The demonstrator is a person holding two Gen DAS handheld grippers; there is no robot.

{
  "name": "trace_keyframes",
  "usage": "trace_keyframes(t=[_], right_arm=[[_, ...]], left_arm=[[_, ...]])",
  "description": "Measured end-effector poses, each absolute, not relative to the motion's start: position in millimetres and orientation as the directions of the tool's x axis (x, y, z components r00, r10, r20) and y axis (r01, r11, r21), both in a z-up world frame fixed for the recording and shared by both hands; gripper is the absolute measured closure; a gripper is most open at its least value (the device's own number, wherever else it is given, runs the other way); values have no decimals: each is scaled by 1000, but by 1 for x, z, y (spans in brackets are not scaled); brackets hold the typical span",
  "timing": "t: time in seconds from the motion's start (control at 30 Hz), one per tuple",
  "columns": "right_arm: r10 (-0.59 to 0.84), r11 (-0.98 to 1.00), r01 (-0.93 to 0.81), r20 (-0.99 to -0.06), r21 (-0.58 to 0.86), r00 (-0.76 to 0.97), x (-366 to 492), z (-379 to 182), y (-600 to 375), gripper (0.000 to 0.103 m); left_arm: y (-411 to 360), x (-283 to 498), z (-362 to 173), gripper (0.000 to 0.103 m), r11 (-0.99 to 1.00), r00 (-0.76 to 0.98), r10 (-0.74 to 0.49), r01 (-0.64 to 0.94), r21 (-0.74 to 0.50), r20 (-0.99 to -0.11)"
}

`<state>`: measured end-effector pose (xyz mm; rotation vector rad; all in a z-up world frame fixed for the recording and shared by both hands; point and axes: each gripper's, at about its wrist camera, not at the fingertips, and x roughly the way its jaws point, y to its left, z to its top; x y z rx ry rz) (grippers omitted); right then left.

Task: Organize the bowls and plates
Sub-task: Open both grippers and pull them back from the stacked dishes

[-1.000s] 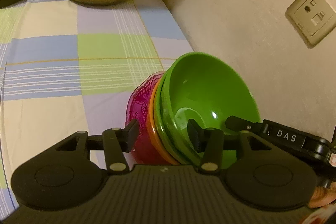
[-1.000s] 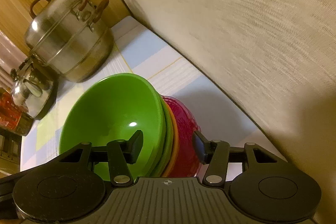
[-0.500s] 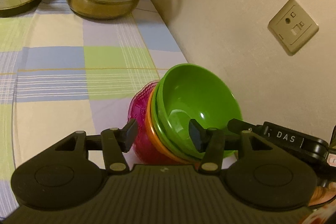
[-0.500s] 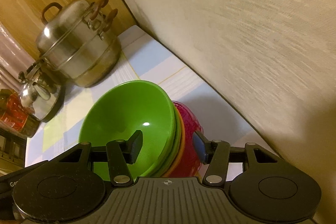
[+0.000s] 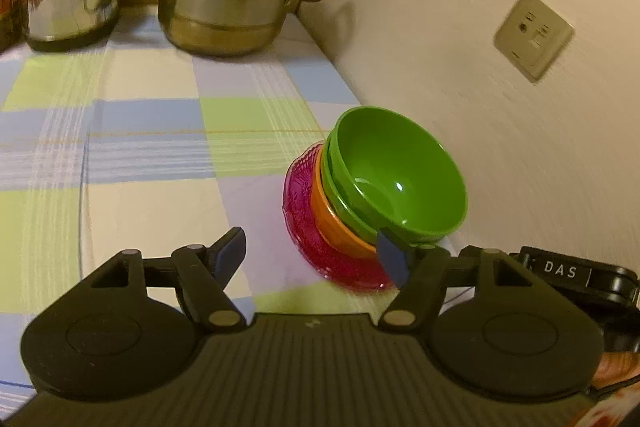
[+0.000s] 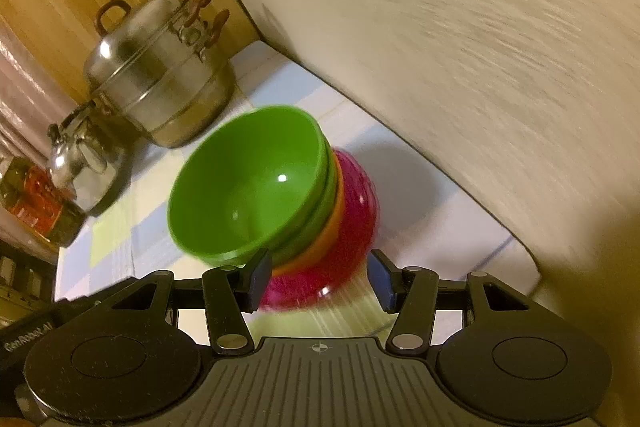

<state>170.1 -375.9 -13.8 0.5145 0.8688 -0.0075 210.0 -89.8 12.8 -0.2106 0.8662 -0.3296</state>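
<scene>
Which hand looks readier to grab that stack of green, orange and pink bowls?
Probably the right. The right gripper has the bowl stack centred just beyond its open jaws. The left gripper, jaws just opening wider with nothing between them, faces mostly checked cloth, stack off to one side.

Both wrist views angled down, near, share bowl stack (image 5: 384, 187).

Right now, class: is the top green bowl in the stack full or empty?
Empty. The top green bowl shows a bare, shiny green inside in both wrist views, nested in the stack on the tablecloth.
</scene>
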Motion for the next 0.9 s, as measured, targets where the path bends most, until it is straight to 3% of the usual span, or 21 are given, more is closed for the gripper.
trace_keyframes(t=[0.27,0.9], right_arm=[[145,915,194,-738,353,659,132,-16,-359,50],[30,966,165,-723,197,690,56,6,-325,50]], left_arm=[[-89,172,15,34,954,662,-297,236,-184,-688],[-70,103,22,38,951,637,-305,241,-192,-708]])
